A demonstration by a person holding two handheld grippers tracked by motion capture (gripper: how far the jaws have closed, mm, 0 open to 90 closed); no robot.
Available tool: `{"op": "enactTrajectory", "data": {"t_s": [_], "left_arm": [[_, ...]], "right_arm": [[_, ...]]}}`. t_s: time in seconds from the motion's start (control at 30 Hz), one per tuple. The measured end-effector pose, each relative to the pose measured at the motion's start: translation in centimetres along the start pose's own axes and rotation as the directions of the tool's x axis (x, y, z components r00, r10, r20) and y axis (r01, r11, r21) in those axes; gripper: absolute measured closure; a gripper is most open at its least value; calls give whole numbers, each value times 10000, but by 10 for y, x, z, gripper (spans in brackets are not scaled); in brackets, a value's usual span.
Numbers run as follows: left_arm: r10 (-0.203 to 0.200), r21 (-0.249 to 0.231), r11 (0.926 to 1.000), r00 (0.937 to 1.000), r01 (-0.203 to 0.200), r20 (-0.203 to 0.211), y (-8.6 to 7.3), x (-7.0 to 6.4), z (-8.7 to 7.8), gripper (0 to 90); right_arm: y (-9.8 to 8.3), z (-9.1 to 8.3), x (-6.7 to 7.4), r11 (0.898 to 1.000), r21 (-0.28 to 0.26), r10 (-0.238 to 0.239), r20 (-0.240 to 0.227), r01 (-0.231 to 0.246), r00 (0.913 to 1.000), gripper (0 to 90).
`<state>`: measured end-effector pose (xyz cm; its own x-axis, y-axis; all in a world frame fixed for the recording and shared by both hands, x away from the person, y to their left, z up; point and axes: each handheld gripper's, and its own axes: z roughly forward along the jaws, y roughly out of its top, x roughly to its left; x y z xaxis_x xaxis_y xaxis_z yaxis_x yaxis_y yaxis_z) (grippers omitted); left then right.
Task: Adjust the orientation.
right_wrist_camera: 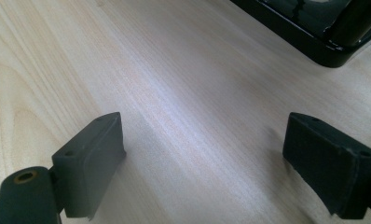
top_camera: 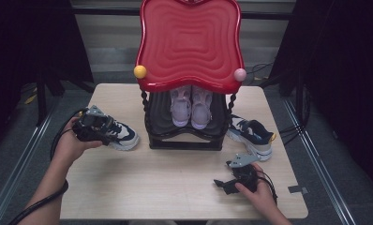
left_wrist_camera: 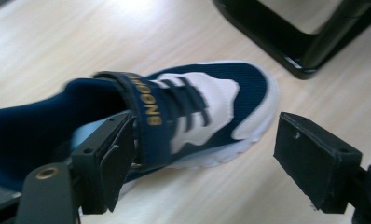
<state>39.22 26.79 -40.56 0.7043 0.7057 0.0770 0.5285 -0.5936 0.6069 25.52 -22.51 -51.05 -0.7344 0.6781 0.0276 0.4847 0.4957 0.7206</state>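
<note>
Left gripper [top_camera: 110,131]: held in the person's left hand [top_camera: 72,143] at the left side of the table, over the heel end of the navy sneaker. In the left gripper view its jaws stand wide apart; the left one is at the sneaker's collar, beside the strap, and the right one hangs clear of the shoe over bare wood. No squeeze on the shoe can be made out.
Navy sneaker [left_wrist_camera: 193,112]: lies at the left side of the table, near the rack's left foot, toe pointing right toward the rack. Navy and white upper, white sole, a navy strap with gold lettering across the laces.
Table [top_camera: 175,187]: pale wood.
Shoe rack [top_camera: 184,136]: black frame in the middle, at the far side, under a red wavy top.
Pink pair [top_camera: 191,107]: two pale shoes side by side on the rack's lower shelf, toes toward the near edge.
Second navy sneaker [top_camera: 252,136]: on the table just right of the rack.
Right gripper [top_camera: 220,184]: low at the near right, in the right hand [top_camera: 259,192], pointing left. Its jaws are spread wide with only bare wood between them.
</note>
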Motion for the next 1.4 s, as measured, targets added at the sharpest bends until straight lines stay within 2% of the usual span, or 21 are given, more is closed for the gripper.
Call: {"op": "enactTrajectory", "data": {"t_s": [0.2,0.23,0.3,0.37,0.43,0.5,0.53,0.63,0.73,0.8,0.87,0.93,1.03,1.1,1.13,1.17,1.27,1.33,1.4], "left_arm": [[69,275,9996,9996,-62,-265,-2,5,4,187],[243,308,9993,9993,-234,-293,-2,6,6,184],[180,224,9996,9994,-173,-303,-2,6,8,179],[397,240,9990,9984,-388,-396,-1,7,9,173],[707,-85,9974,9947,-715,-745,-1,6,8,179],[468,-31,9989,9970,-471,-608,-2,10,9,179],[363,154,9992,9979,-356,-529,-3,12,10,178],[310,537,9982,9983,-284,-485,-6,15,16,169],[-198,328,9992,9982,217,-566,-8,14,16,175],[-415,424,9981,9972,442,-621,-7,12,12,225],[-464,685,9964,9973,503,-572,-6,7,7,314],[-304,869,9956,9984,344,-469,-7,1,3,354],[-34,1225,9924,9983,106,-588,-7,-8,0,421],[397,1775,9838,9964,-260,-743,-5,-15,-3,476],[679,2162,9751,9943,-487,-824,-4,-18,-5,519],[735,2313,9715,9939,-527,-821,-3,-19,-6,566],[483,2645,9640,9960,-269,-746,-1,-21,-10,659],[244,2659,9640,9974,-54,-684,-1,-21,-12,723],[-370,2591,9644,9971,530,-661,-1,-21,-14,776]], "right_arm": [[0,0,0,10000,-5,-9,4,9,10000,117],[0,0,0,10000,-3,-6,-7,6,10000,117],[0,0,0,10000,-1,1,-1,-1,10000,117],[0,0,0,10000,-2,4,5,-4,10000,117],[0,0,0,10000,-5,-9,-6,9,10000,117],[0,0,0,10000,-2,1,12,-1,10000,117],[0,0,0,10000,-1,1,12,-1,10000,117],[0,0,0,10000,-2,-5,13,5,10000,117],[0,0,0,10000,-2,-1,2,1,10000,117],[0,0,0,10000,-5,-8,-6,8,10000,117],[0,0,0,10000,-5,-14,8,14,10000,117],[0,0,0,10000,-2,-7,-7,7,10000,118],[0,0,0,10000,11,12,1,-12,10000,117],[0,0,0,10000,-3,-9,-4,9,10000,117],[0,0,0,10000,-3,-11,5,11,10000,118],[0,0,0,10000,-1,-1,-5,1,10000,117],[0,0,0,10000,-5,-14,4,14,10000,117],[0,0,0,10000,-5,-11,-4,11,10000,117],[0,0,0,10000,0,0,-3,0,10000,117]]}}
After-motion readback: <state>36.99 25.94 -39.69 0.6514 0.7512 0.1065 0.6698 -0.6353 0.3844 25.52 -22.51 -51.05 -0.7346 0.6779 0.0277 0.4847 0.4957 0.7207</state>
